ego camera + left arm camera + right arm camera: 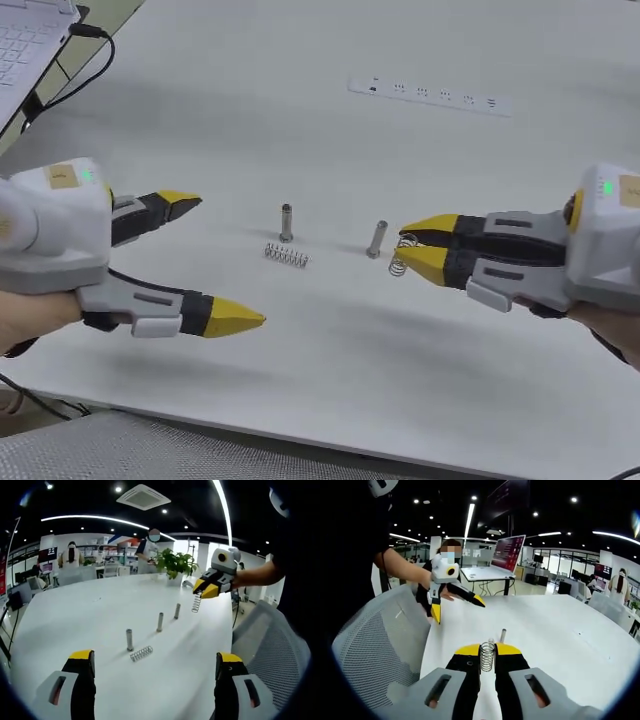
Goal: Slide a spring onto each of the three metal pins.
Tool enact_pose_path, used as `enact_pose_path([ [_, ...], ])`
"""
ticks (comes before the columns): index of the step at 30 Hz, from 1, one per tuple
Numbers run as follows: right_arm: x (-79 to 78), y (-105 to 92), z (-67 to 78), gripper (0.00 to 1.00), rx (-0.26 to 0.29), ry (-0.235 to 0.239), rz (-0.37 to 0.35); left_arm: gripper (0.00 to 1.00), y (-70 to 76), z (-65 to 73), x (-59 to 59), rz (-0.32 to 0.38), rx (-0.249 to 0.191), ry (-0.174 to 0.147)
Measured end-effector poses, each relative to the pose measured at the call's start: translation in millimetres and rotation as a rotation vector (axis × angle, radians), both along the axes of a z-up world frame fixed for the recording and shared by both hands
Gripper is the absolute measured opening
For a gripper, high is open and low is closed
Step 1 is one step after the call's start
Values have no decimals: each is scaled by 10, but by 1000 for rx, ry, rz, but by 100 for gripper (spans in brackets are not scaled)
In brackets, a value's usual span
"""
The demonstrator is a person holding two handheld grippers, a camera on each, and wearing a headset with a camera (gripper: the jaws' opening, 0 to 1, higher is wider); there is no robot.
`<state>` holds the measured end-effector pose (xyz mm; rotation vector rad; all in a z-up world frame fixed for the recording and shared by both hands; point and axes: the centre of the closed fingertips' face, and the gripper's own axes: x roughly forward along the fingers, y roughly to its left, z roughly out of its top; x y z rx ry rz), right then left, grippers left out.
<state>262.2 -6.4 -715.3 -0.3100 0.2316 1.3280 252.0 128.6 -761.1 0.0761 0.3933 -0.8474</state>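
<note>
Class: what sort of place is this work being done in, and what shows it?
Probably an open-plan office: a laptop, a power strip on the white table, and a mesh chair.

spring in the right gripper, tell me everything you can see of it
The spring is a short coil of thin silvery wire, metal by its look, with open turns. The right gripper is shut on it, its yellow tips pinching the coil near the upper end. In the left gripper view it hangs roughly upright with its lower end free, seemingly clear of the white table. It is close to one metal pin but not on it.
</note>
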Motion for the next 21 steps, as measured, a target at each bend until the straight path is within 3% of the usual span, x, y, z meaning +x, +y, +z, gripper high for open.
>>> enact_pose_path([
  [7,114,-52,-31,7,-12,-6,-36,98,133,-19,-16,41,-4,8],
  [21,493,-25,55,7,16,-7,-135,98,200,-84,-80,77,-18,33],
])
